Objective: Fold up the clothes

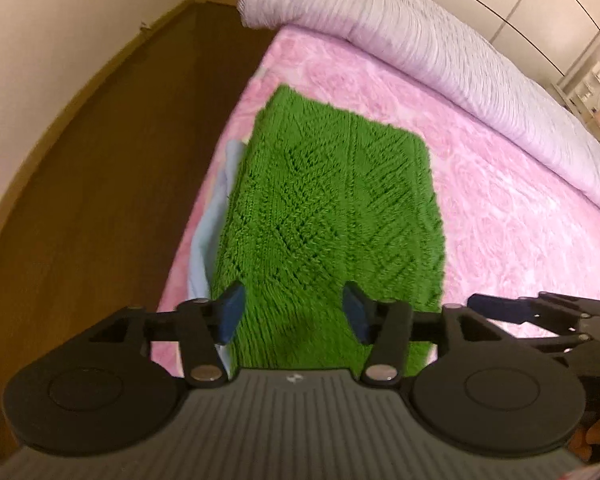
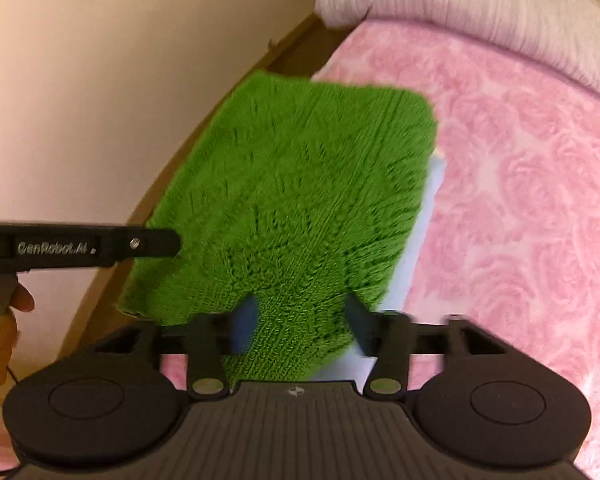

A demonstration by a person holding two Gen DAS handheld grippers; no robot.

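Note:
A green knitted garment (image 1: 332,208) lies folded into a rectangle near the left edge of the bed, on top of a pale blue cloth (image 1: 206,248) that shows along its side. My left gripper (image 1: 294,310) hovers open over the knit's near edge, and its blue pads (image 1: 232,312) stand apart from the fabric. In the right wrist view the green knit (image 2: 300,184) fills the middle, with the blue cloth (image 2: 426,216) along its right side. My right gripper (image 2: 300,324) is open above the near end, gripping nothing. The left gripper (image 2: 152,242) reaches in from the left.
A pink rose-patterned blanket (image 1: 500,208) covers the bed. A rolled lilac quilt (image 1: 440,52) lies along its far end. Brown wooden floor (image 1: 112,184) and a cream wall (image 2: 100,80) border the bed's left side. A person's hand (image 2: 0,320) holds the left tool.

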